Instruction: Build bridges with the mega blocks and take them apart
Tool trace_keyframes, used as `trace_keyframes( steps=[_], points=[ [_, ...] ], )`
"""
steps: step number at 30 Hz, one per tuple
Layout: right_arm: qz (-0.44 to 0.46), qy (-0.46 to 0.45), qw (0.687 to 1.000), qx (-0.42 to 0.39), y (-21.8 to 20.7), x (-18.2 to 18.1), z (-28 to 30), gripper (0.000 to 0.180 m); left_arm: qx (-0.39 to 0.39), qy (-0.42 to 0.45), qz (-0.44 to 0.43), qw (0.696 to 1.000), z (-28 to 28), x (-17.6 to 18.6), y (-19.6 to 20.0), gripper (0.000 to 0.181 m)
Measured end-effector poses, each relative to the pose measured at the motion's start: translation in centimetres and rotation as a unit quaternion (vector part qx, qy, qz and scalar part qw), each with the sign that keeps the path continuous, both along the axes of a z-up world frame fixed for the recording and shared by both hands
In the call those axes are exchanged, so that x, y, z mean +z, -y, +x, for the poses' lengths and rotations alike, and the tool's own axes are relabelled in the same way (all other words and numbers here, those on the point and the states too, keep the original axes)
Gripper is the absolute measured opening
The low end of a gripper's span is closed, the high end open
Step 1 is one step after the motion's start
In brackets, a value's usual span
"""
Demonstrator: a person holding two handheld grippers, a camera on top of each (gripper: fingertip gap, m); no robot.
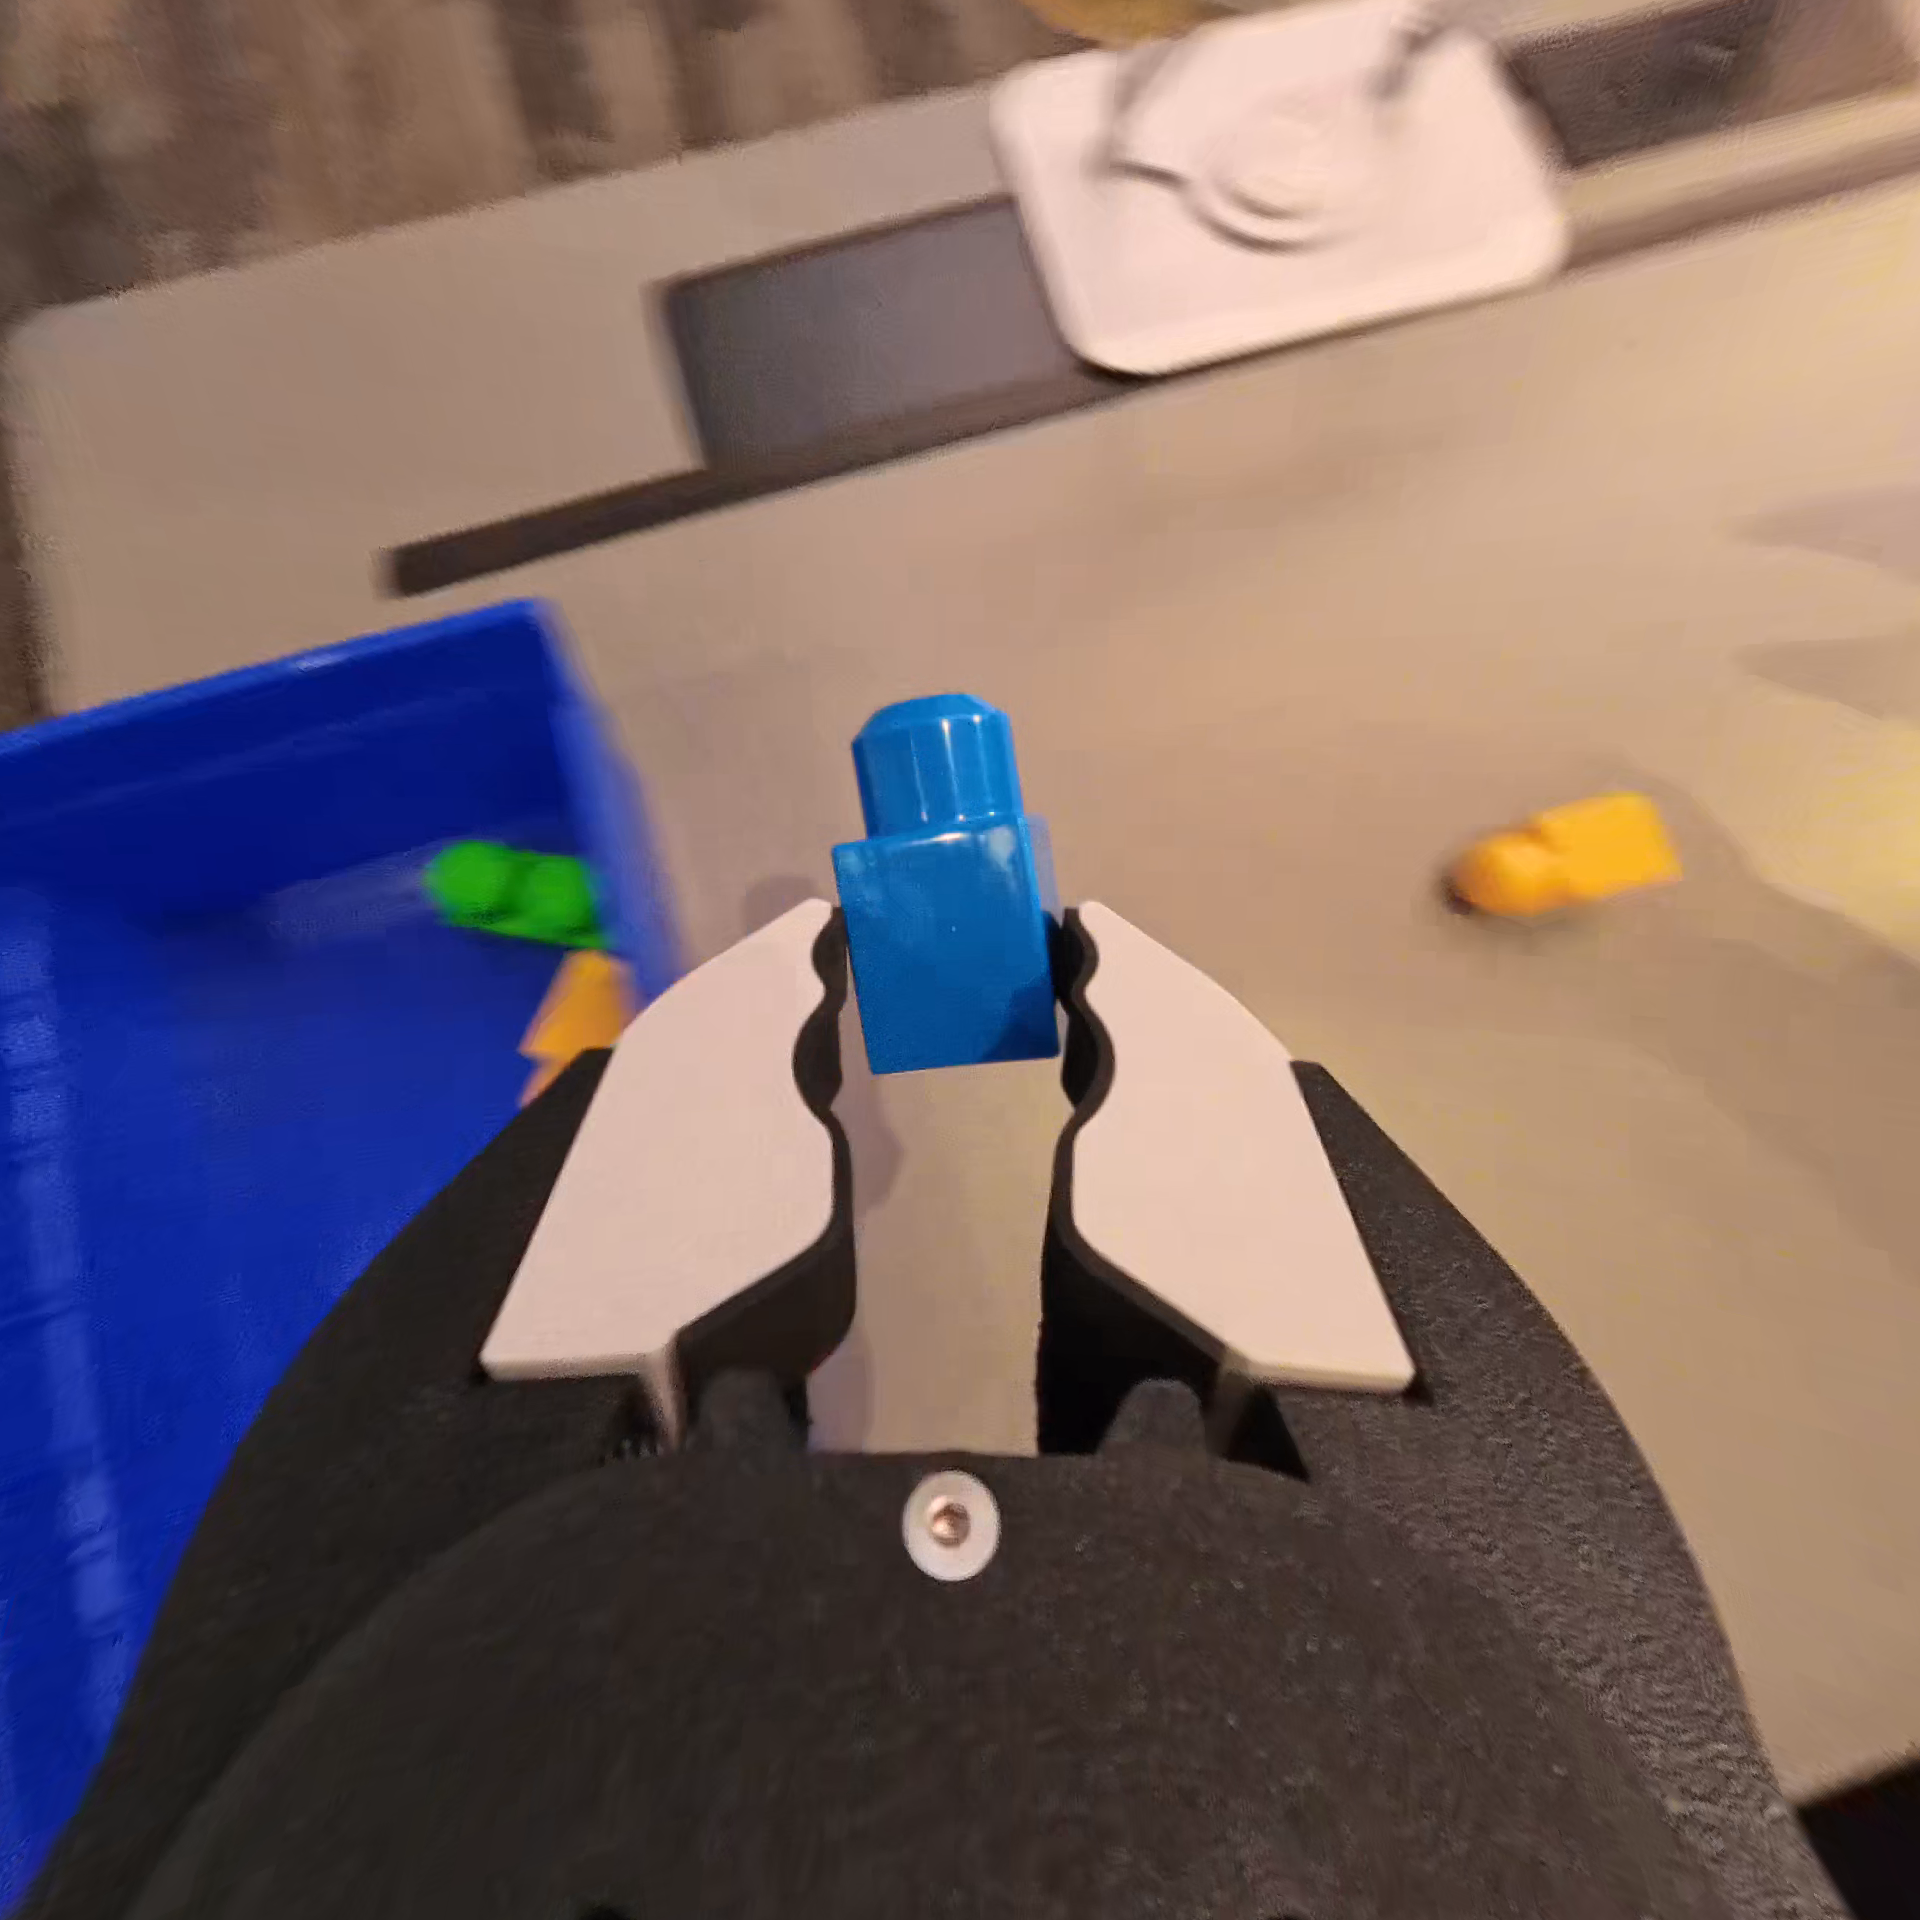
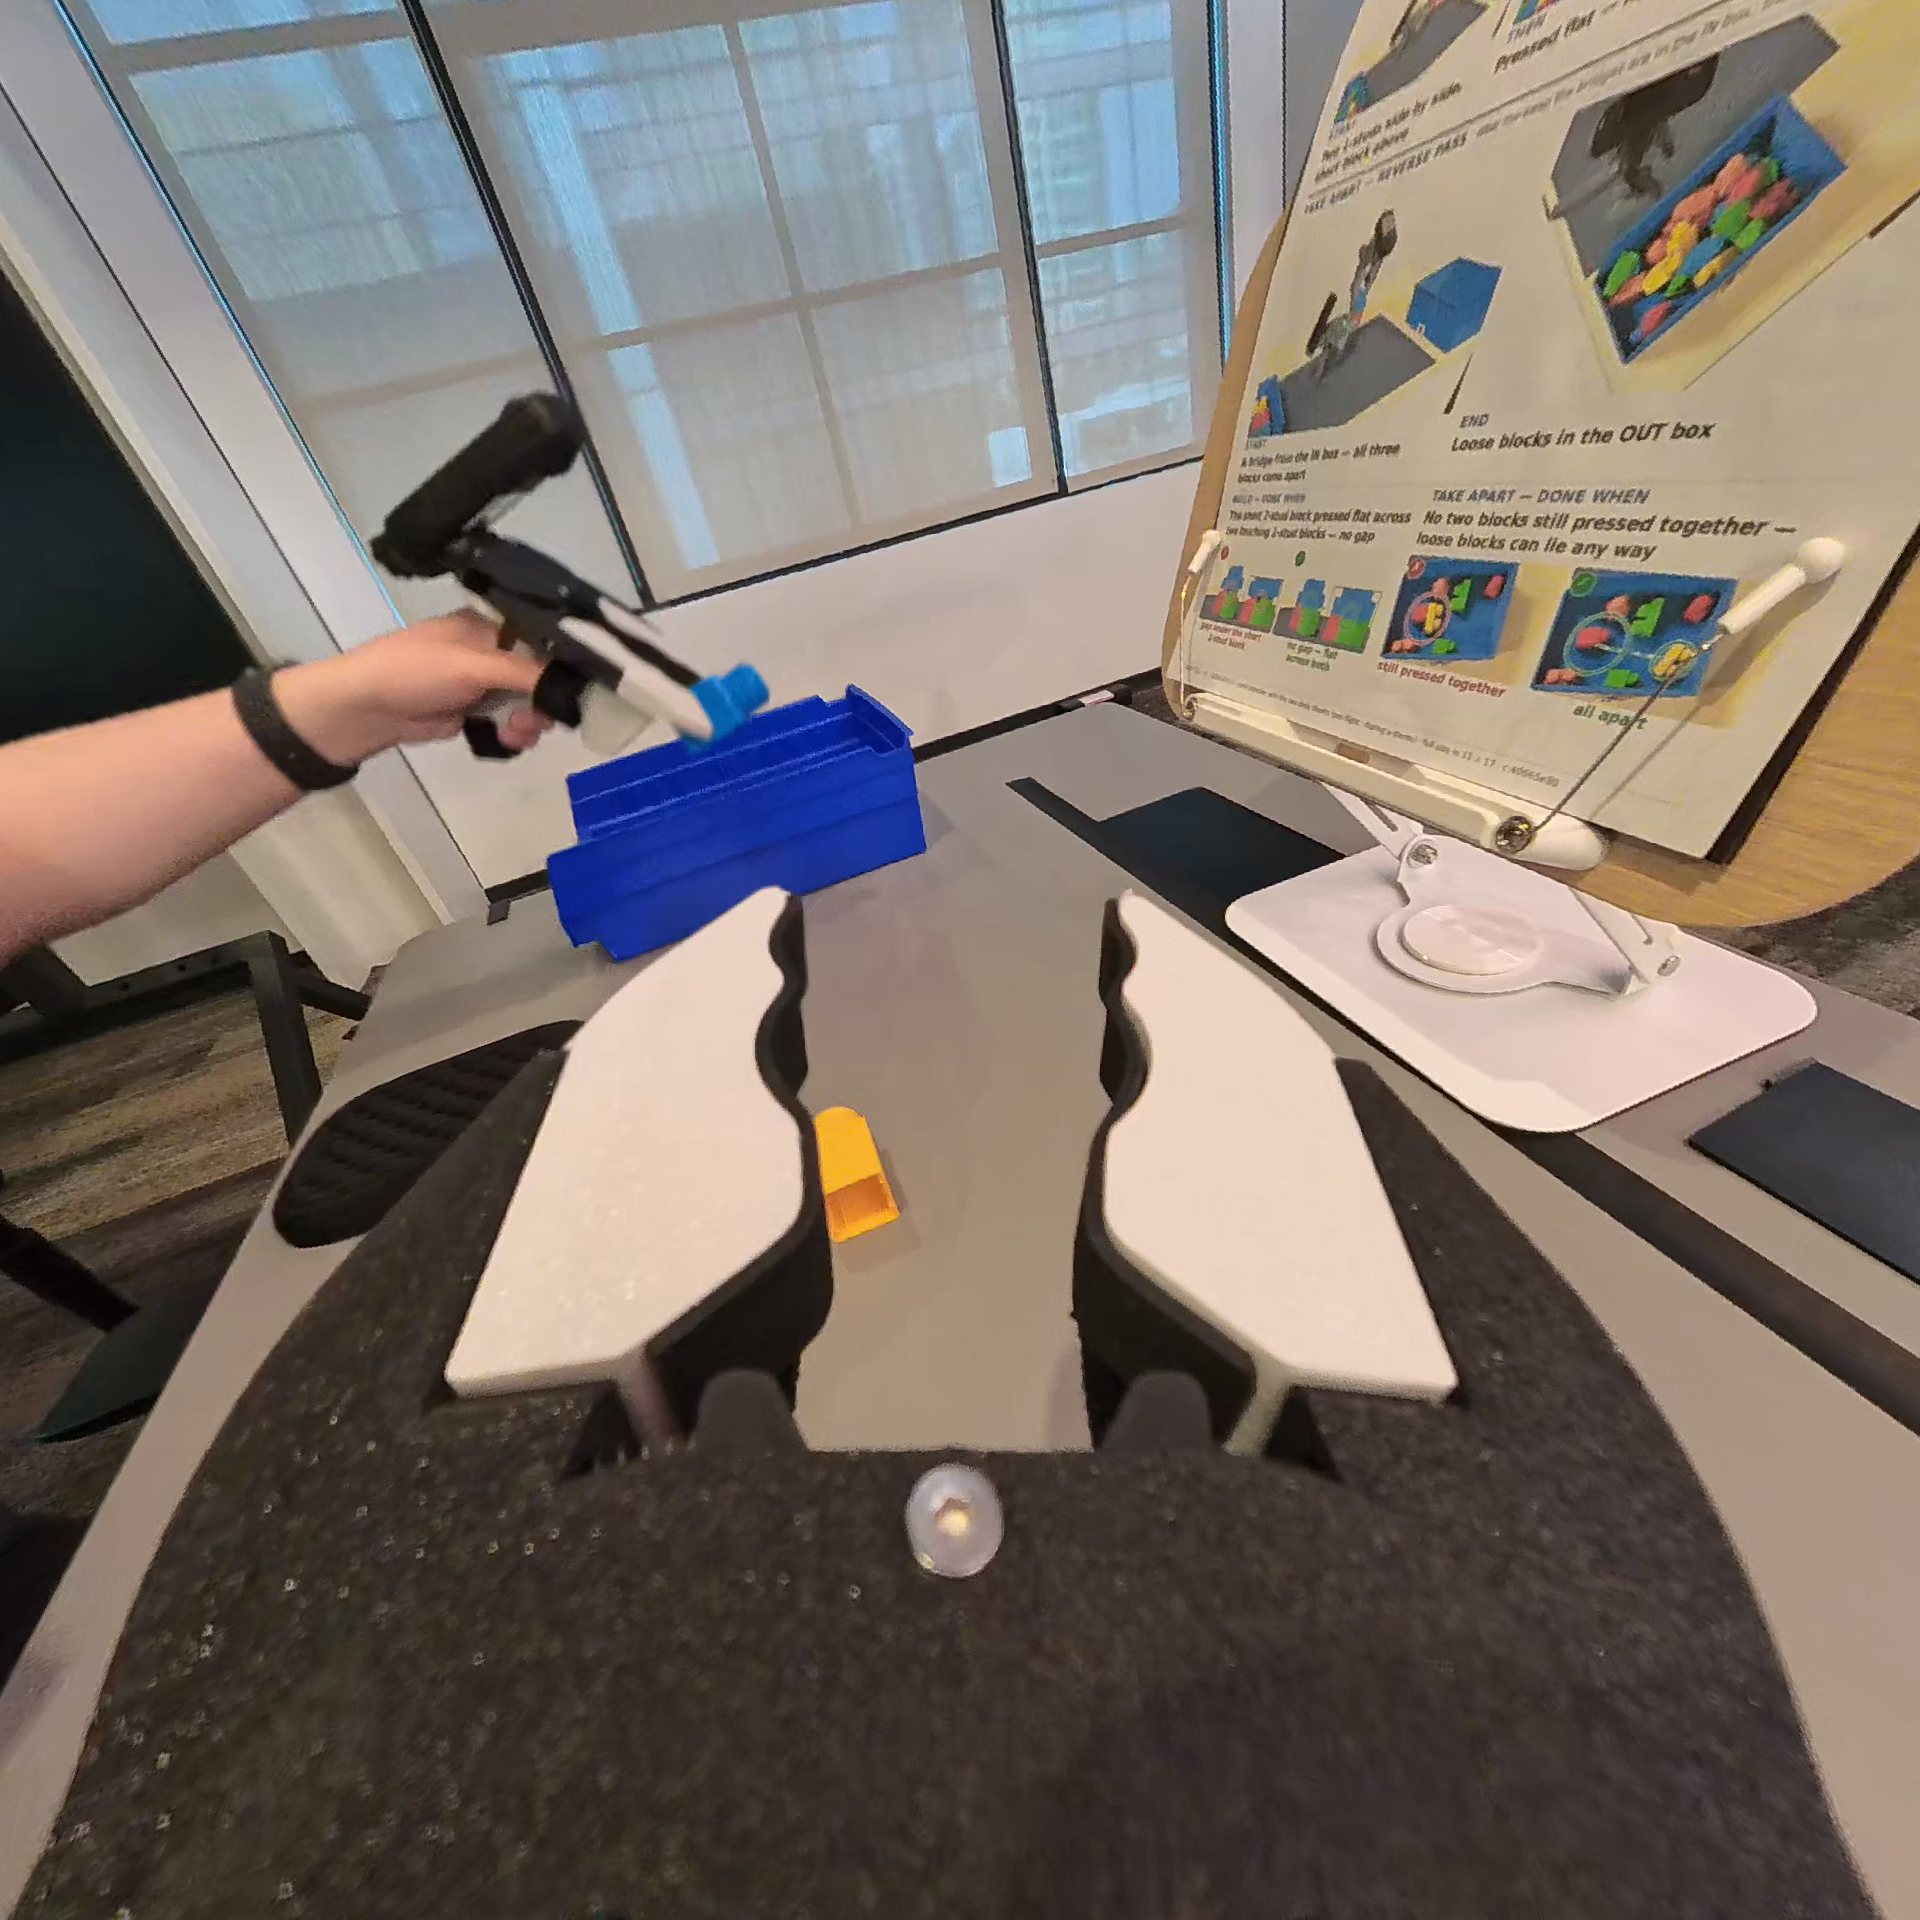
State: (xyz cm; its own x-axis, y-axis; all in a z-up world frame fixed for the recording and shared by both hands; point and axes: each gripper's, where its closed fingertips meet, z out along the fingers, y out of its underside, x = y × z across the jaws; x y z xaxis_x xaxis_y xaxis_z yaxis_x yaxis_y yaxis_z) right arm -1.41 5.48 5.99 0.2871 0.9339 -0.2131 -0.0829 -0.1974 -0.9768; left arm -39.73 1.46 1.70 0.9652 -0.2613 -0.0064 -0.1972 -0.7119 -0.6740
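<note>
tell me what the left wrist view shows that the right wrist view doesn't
Only the left wrist view looks inside the blue bin, where a green block lies.

Only the right wrist view shows the person's hand, the windows, the instruction board and the open right tool.

Both show the left tool shut on the blue block, the yellow block on the table, and the white stand.

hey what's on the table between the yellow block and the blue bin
Nothing: in the right wrist view, only bare grey table separates the yellow block from the blue bin.
</note>
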Motion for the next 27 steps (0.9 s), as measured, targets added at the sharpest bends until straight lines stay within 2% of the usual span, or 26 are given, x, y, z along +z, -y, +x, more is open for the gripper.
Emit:
trace_keyframes(
  steps=[5, 10, 16, 21, 27],
  points=[
    [0.006, -0.020, 1.000, 0.005, 0.5, 0.9, 0.6, 0.054, -0.101, 0.010, -0.016, 0.995, 12.5, -5.3, 4.9, 0.039],
    [0.004, -0.020, 1.000, 0.002, 0.3, 0.6, 1.0, 0.054, -0.161, 0.007, -0.071, 0.984, 20.3, -11.7, 9.0, 0.039],
    [-0.001, -0.007, 1.000, 0.005, 0.2, -0.2, 0.8, 0.054, -0.134, -0.073, -0.084, 0.985, 19.9, -15.1, 8.2, 0.038],
    [0.004, 0.014, 1.000, 0.017, 0.3, -0.8, -0.2, 0.054, -0.100, -0.033, -0.120, 0.987, 19.4, -15.8, 8.1, 0.038],
    [-0.002, 0.042, 0.998, 0.038, 0.6, -1.9, -1.8, 0.054, -0.053, -0.007, -0.122, 0.991, 18.4, -15.9, 7.0, 0.038]
  ],
)
